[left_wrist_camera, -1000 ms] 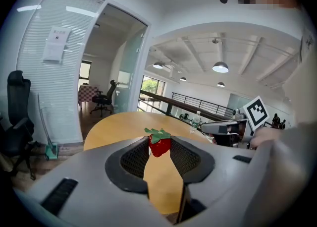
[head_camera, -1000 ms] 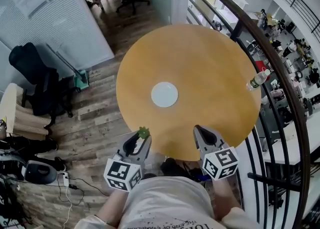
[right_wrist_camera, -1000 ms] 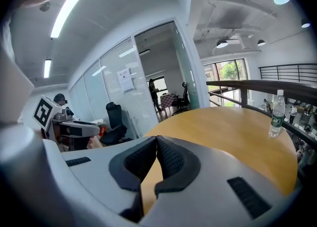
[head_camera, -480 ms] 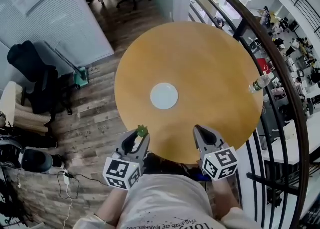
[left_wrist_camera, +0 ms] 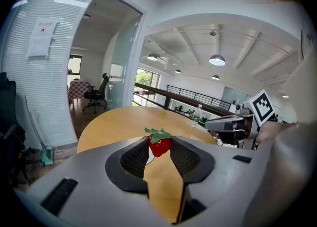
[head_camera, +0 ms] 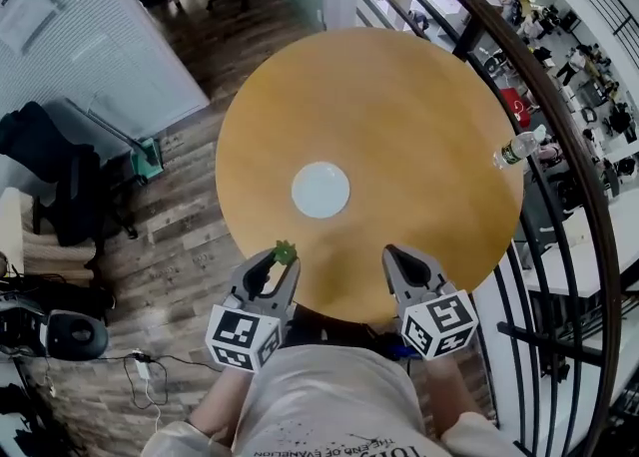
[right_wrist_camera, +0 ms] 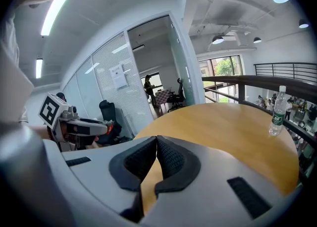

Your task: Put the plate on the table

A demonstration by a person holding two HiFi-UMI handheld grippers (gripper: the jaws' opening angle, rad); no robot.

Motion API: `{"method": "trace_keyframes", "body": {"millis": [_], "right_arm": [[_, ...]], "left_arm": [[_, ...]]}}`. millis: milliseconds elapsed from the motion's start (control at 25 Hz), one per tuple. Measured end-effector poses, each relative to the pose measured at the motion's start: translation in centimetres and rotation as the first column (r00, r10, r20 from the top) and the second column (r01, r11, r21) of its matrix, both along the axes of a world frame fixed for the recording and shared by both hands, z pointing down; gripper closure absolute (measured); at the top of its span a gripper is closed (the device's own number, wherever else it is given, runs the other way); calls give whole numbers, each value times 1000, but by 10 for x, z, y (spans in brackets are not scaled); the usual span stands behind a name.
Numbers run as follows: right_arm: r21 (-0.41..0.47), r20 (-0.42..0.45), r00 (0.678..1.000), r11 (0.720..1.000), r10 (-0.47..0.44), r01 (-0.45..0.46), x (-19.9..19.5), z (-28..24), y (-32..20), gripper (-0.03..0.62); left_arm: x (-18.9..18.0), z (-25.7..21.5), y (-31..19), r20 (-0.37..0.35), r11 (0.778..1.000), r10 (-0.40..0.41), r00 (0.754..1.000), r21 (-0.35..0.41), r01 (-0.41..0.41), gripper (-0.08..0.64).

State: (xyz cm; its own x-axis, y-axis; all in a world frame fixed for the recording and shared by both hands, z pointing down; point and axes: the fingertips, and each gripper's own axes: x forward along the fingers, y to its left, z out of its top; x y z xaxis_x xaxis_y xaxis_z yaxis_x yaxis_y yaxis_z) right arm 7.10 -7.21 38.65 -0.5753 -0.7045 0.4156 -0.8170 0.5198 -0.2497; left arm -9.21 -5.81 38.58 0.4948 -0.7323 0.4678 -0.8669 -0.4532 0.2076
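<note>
A white plate (head_camera: pixel 320 190) lies flat near the middle of the round wooden table (head_camera: pixel 399 106). My left gripper (head_camera: pixel 278 261) hovers at the table's near edge, shut on a small red strawberry (head_camera: pixel 286 251) with green leaves. In the left gripper view the strawberry (left_wrist_camera: pixel 159 144) sits pinched between the dark pads, with a sliver of the plate (left_wrist_camera: pixel 150 156) behind it. My right gripper (head_camera: pixel 397 257) hangs over the near edge to the right, shut with nothing in it; in the right gripper view its pads (right_wrist_camera: pixel 167 157) touch.
A clear water bottle (head_camera: pixel 517 151) stands at the table's right edge, by a dark curved railing (head_camera: pixel 544 116). Black office chairs (head_camera: pixel 62 181) and bags are on the wooden floor to the left. A glass partition (head_camera: pixel 90 36) closes the far left.
The head view has drifted a little, so the table sits slightly higher and further left. Both grippers and the plate keep their places; the strawberry stays held.
</note>
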Motion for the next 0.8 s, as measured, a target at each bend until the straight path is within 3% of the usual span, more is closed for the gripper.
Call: {"method": "trace_keyframes", "body": {"millis": [800], "right_arm": [[-68, -9, 999, 997, 37, -38, -20, 46, -59, 568]], "left_arm": [[5, 71, -90, 50, 990, 119, 992, -85, -114, 413]]}}
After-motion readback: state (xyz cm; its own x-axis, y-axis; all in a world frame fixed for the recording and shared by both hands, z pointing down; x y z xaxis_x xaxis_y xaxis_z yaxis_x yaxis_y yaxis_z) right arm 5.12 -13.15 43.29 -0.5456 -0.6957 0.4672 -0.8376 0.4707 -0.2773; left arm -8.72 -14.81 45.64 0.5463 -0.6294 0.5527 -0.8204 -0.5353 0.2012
